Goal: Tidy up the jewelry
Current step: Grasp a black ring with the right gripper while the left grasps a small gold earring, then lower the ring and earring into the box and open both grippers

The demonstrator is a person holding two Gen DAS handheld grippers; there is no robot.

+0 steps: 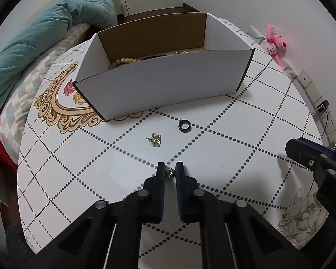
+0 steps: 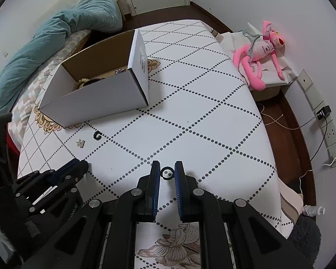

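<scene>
A white cardboard box (image 1: pixel 159 85) stands on the table and holds a wooden bead bracelet (image 1: pixel 123 62) and other jewelry; it also shows in the right wrist view (image 2: pixel 96 98). My left gripper (image 1: pixel 170 172) is closed on a small gold and dark earring (image 1: pixel 170 172) at the table surface. A gold earring (image 1: pixel 155 139) and a black ring (image 1: pixel 184 126) lie loose ahead of it. My right gripper (image 2: pixel 167 172) has its fingers around a second black ring (image 2: pixel 167 171), touching or nearly touching it, low over the table.
The table (image 2: pixel 201 112) has a white cloth with dotted diamond lines. A bed with a teal duvet (image 1: pixel 33 44) lies to the left. A pink plush toy (image 2: pixel 259 51) sits at the right by the wall. Wall sockets and cables (image 2: pixel 324 121) are at the far right.
</scene>
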